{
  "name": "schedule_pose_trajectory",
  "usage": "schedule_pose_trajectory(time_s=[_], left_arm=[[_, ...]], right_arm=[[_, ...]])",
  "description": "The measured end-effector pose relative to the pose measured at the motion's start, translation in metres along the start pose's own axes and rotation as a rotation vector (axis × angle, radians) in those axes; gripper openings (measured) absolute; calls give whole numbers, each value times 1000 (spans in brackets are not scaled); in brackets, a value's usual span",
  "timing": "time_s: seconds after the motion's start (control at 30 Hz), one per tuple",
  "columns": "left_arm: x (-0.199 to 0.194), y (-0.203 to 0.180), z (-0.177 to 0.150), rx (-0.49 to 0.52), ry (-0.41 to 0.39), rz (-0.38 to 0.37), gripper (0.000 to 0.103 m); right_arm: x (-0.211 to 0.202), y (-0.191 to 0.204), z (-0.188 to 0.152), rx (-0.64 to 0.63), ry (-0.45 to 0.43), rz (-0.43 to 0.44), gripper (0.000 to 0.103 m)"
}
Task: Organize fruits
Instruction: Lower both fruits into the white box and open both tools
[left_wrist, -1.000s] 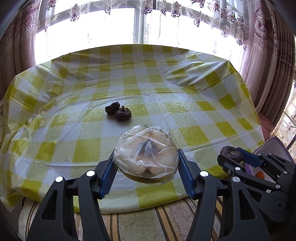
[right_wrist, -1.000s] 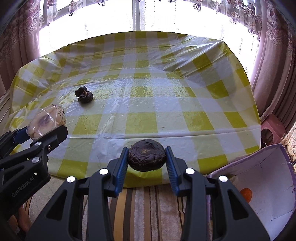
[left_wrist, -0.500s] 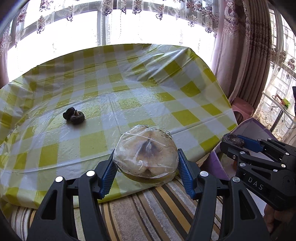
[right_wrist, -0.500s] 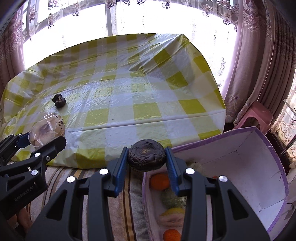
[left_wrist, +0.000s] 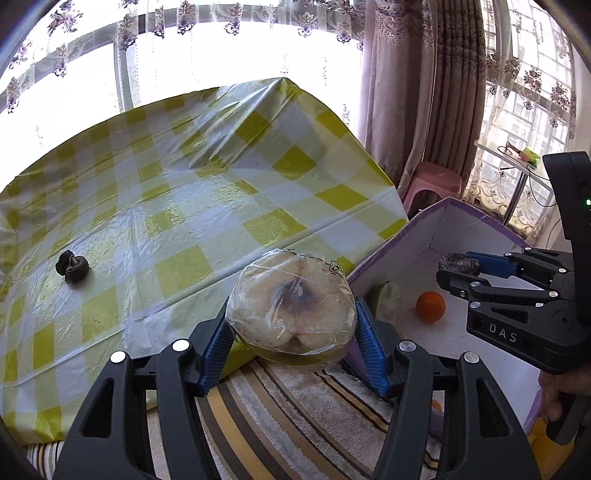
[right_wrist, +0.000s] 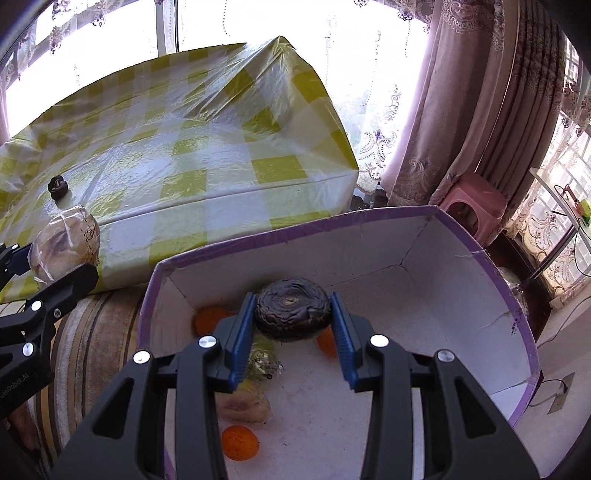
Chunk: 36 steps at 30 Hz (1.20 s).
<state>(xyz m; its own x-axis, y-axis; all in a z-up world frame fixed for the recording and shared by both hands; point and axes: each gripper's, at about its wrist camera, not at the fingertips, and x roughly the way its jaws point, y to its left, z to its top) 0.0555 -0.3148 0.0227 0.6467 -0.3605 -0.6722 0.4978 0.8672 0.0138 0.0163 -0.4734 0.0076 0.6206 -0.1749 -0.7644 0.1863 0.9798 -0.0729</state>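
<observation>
Black right tongs (left_wrist: 458, 263) read "DAS", gripping dark fruit (right_wrist: 292, 314).

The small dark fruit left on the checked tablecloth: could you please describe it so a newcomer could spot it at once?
Start at the table under the yellow-and-white checked plastic tablecloth by the window. Near its left side sits a small, dark brown, wrinkled fruit. It is the only thing lying on the cloth.

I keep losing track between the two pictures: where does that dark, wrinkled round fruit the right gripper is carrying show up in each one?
Left wrist view: the dark wrinkled round fruit sits at the right edge, over the purple-rimmed white box.
Right wrist view: it is low at the centre, clamped between blue pads.
Shared landmark: the yellow-and-white checked tablecloth, behind in both.
</observation>
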Motion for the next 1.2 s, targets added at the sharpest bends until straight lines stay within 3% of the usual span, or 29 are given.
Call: schedule_pose_trajectory(time_s=[0.23, 0.53, 0.83, 1.07, 1.2], left_arm=[[31, -38, 9, 109, 67, -146, 59], [68, -91, 13, 313, 143, -237, 59], [91, -116, 10, 437, 206, -261, 59], [101, -117, 11, 443, 226, -269, 59], [103, -117, 14, 432, 217, -259, 63]], right_arm=[[14, -26, -9, -35, 79, -65, 40], [36, -43, -20, -80, 193, -121, 40], [56, -52, -33, -83, 262, -150, 40], [61, -60, -35, -59, 275, -136, 41], [62, -65, -36, -51, 263, -146, 48]])
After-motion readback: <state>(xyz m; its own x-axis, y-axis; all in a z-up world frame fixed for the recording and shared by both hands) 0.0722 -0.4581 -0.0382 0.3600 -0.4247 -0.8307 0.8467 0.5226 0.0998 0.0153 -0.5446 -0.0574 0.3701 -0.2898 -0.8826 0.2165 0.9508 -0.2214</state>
